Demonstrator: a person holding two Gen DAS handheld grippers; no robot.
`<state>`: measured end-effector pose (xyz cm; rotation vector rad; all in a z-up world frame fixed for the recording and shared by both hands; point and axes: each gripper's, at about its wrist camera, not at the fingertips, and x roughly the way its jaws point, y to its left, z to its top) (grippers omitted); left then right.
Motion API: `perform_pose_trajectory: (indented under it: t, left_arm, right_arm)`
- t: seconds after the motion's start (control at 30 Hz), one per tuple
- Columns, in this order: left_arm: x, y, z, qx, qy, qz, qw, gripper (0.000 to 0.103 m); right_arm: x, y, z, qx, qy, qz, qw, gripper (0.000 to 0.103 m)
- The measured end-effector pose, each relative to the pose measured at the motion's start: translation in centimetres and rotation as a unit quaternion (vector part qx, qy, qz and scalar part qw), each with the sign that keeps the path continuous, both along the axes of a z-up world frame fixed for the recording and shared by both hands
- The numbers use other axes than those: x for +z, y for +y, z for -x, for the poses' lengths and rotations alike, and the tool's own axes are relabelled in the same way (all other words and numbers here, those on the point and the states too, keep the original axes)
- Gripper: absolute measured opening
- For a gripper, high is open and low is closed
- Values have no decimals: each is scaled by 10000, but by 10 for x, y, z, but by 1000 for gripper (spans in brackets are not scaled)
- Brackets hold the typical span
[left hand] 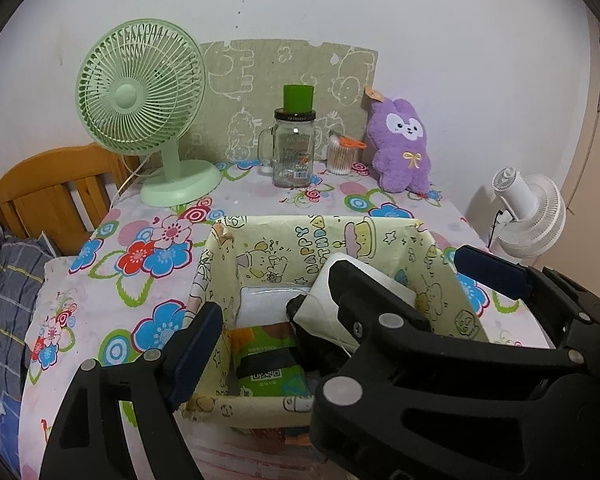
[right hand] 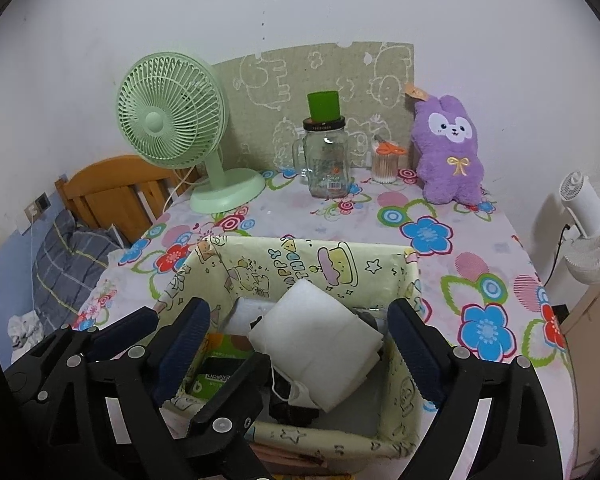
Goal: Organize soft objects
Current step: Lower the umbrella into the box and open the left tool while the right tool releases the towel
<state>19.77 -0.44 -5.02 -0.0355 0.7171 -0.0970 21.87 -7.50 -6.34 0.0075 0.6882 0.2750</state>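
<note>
A yellow cartoon-print fabric box (left hand: 340, 236) (right hand: 320, 256) stands on the flowered table. Inside lie a white folded mask stack (right hand: 320, 340) (left hand: 320, 300), a green tissue pack (left hand: 268, 364) (right hand: 216, 376), a clear-wrapped white pack (left hand: 268, 300) and something black. My left gripper (left hand: 340, 304) is open above the box; its right finger (right hand: 236, 396) lies over the box in the right wrist view. My right gripper (right hand: 296, 348) is open, its fingers on either side of the white stack without holding it. A purple plush bunny (left hand: 404, 148) (right hand: 448, 152) sits at the table's back right.
At the back stand a green desk fan (left hand: 144, 96) (right hand: 176, 120), a glass mug jar with a green cup on top (left hand: 292, 148) (right hand: 326, 148) and a cotton swab holder (left hand: 342, 156) (right hand: 386, 164). A wooden bed headboard (left hand: 48, 192) is on the left, a white fan (left hand: 528, 216) on the right.
</note>
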Motion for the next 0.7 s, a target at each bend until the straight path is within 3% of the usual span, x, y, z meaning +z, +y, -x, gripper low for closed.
perform_pose_trajectory:
  t: [0.7]
  left_arm:
    - [28, -13, 45, -103, -393, -66, 9992, 89]
  right_arm:
    - [31, -13, 50, -172, -385, 59, 9991, 93]
